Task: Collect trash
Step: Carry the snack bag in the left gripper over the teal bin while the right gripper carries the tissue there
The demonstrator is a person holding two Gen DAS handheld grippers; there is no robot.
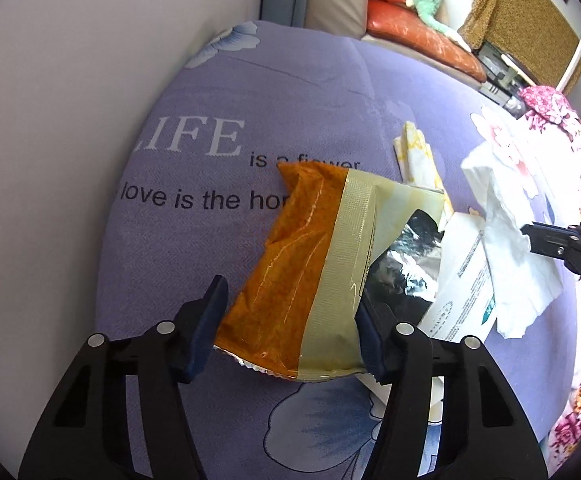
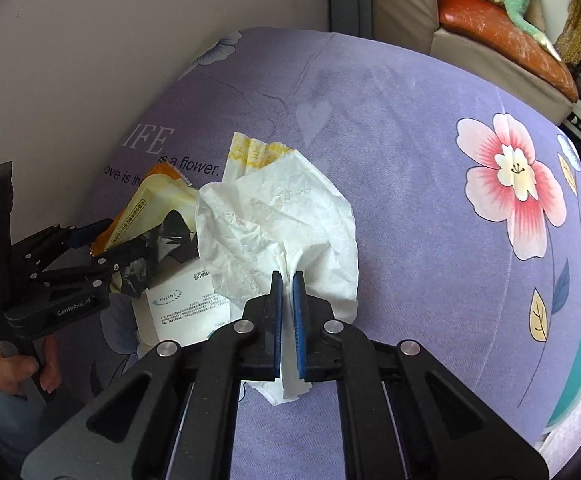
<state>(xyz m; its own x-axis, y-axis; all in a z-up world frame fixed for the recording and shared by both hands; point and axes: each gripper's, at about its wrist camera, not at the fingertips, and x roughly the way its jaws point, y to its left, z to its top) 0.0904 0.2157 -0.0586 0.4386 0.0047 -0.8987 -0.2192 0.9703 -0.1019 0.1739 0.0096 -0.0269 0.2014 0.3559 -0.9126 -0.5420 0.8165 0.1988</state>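
An orange and tan snack wrapper [image 1: 306, 264] with a foil inside lies on the purple bedsheet [image 1: 194, 248]. My left gripper [image 1: 290, 320] is open with its fingers on either side of the wrapper's near end. The wrapper also shows in the right wrist view [image 2: 146, 216]. My right gripper [image 2: 287, 280] is shut on a crumpled white tissue [image 2: 282, 220], also seen in the left wrist view [image 1: 506, 240]. A white printed paper packet [image 2: 186, 308] lies under the trash. A small white and yellow wrapper [image 2: 254, 152] lies behind the tissue.
A white wall [image 1: 50, 120] runs along the left of the bed. A beige sofa with an orange cushion [image 1: 422, 36] stands beyond the bed. A floral quilt [image 1: 578, 184] lies at the right edge.
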